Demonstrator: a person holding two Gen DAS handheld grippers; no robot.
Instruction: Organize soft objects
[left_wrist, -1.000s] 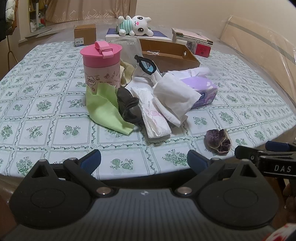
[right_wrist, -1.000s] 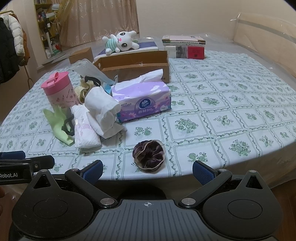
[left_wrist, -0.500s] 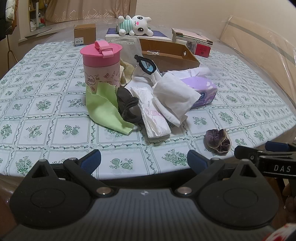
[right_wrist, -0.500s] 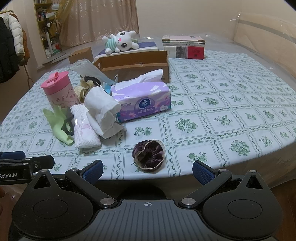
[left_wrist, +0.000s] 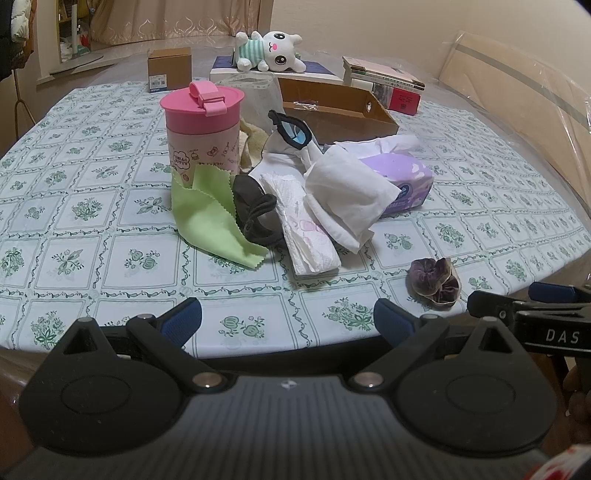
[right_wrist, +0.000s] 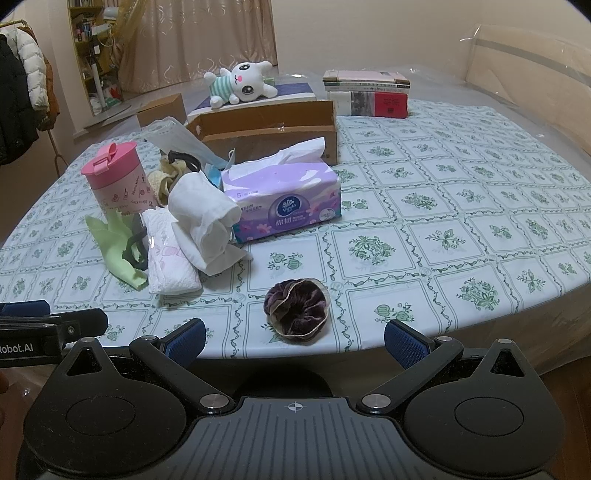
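Clearly the table (right_wrist: 461, 206) carries a soft heap toward its left edge, the tissue pack (right_wrist: 284, 199) squashy, while the purple scrunchie (right_wrist: 297, 312) lies alone at the near edge, light and limp, best pinched across its ruffled rim by the right gripper (right_wrist: 293, 338), jaws spread and empty like the left gripper (left_wrist: 288, 319).

Change logged: your left gripper (left_wrist: 288, 317) sits slightly nearer the table (left_wrist: 92, 258), so the purple scrunchie (left_wrist: 435, 281) and the green cloth (left_wrist: 210, 218) show marginally lower in its view; nothing else differs.
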